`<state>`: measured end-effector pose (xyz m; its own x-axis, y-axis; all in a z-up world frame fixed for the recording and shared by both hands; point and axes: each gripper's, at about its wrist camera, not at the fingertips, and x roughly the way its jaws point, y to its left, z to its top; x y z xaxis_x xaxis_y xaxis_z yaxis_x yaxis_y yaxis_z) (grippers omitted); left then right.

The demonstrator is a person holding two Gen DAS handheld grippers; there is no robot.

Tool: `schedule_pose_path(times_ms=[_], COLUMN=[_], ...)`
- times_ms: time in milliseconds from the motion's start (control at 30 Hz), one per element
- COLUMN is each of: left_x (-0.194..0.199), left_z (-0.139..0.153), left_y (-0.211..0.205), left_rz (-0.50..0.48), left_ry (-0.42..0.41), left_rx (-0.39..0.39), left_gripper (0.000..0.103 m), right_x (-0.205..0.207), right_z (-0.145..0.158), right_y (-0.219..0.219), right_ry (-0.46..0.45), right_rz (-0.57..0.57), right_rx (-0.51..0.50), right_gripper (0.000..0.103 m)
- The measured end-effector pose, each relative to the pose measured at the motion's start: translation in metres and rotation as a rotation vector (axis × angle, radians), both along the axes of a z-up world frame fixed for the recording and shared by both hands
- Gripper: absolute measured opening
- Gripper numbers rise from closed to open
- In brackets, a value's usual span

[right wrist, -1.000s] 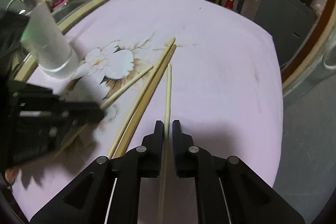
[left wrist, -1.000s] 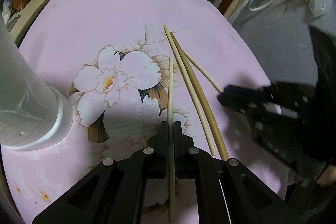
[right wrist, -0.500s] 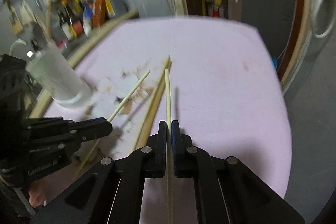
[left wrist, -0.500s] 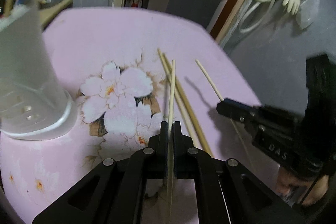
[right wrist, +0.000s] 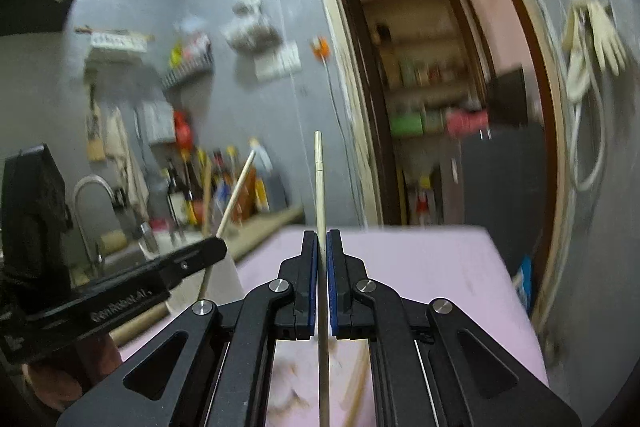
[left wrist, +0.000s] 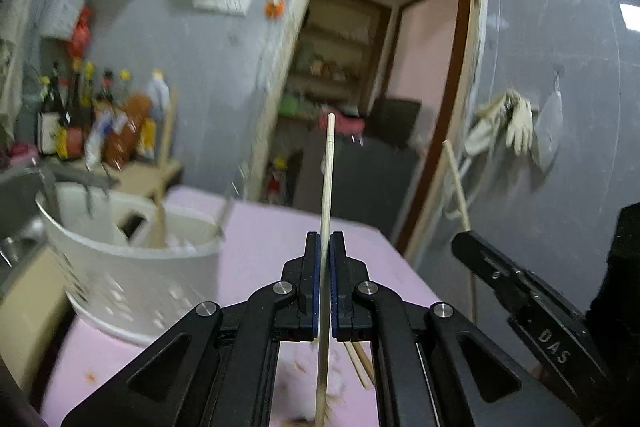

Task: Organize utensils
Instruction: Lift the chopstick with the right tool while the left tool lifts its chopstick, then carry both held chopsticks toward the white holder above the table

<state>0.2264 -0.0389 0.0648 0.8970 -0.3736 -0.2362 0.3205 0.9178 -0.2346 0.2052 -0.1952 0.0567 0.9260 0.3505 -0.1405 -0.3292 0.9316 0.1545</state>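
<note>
Left wrist view: the left gripper (left wrist: pixel 325 247) has its jaws pressed together on a pale chopstick (left wrist: pixel 327 179), which runs up between the blue pads and stands clear of the pink tablecloth (left wrist: pixel 272 239), its tip in front of the doorway (left wrist: pixel 384 75). To the left, a white perforated utensil holder (left wrist: pixel 132 267) stands on the cloth with some sticks and handles inside, blurred. Two more chopsticks (left wrist: pixel 360 359) lie on the cloth just right of the gripped one, low between the gripper arms. At the right edge the right gripper (left wrist: pixel 464 243) shows, clamped on a second thin chopstick (left wrist: pixel 456 183) that slants upward.

Right wrist view: the right gripper (right wrist: pixel 323 247) is closed tight on its own pale chopstick (right wrist: pixel 319 187), lifted off the pink tablecloth (right wrist: pixel 420 267) and pointing up and forward. At left the left gripper (right wrist: pixel 216 249) holds the other chopstick (right wrist: pixel 238 191), tilted toward the bottles (right wrist: pixel 216 183) by the sink tap (right wrist: pixel 86 195).
</note>
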Motion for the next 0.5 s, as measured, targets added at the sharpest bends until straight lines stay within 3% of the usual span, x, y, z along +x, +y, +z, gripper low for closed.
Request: schedule_pose_path(times_ms=[200, 500], left_x=[-0.009, 0.023], left_z=[0.027, 0.057], left_y=[0.037, 0.118], left_rz=[0.038, 0.127], left_ry=[-0.097, -0.136], left_rx=[0.008, -0.094], left_gripper=[0.002, 0.002], right_x=[0.004, 0.059], right_z=[0.025, 0.049], right_y=[0.034, 0.07], right_ry=[-0.162, -0.215], right_rz=[0.02, 0.203], right_rx=[0.024, 0.254], right_gripper=[0.003, 0.003])
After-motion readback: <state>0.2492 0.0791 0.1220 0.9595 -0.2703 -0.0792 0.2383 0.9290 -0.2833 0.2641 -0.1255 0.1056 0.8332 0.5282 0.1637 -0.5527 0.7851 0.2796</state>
